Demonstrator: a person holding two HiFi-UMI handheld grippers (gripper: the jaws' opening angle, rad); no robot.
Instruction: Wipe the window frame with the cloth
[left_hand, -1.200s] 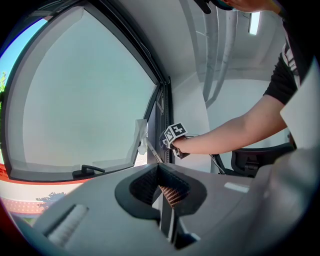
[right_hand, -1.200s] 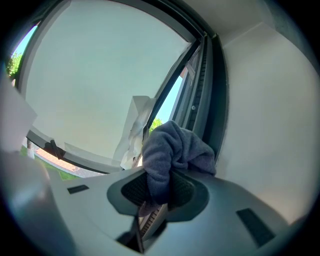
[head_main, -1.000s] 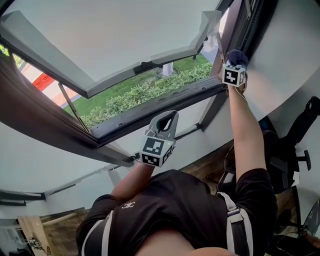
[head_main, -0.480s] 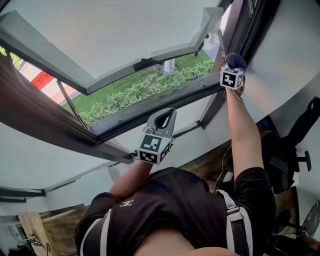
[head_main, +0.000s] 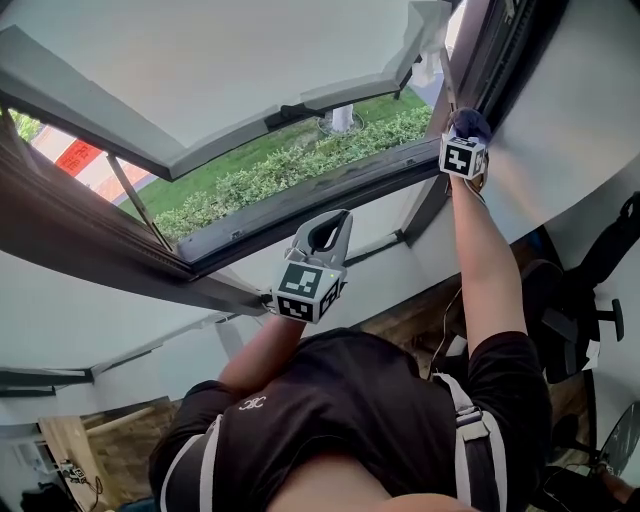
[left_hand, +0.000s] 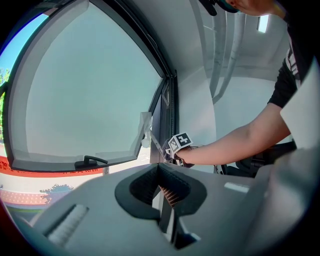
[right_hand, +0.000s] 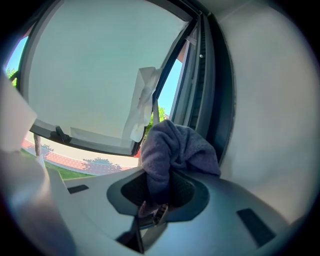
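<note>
My right gripper (head_main: 463, 150), clenched on the purple cloth (head_main: 472, 120), holds it at the window frame (head_main: 478, 62), whose dark right upright runs on lengthwise ahead of the jaws, while my left gripper (head_main: 322, 240), closed on nothing, hangs well apart.

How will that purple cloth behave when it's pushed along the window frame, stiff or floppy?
Probably floppy: the cloth bunches into soft folds above the right tool clamped on it. Likely light, since the wad holds its shape unsupported. Its fuzzy pile should drag rather than slip on the window frame.
</note>
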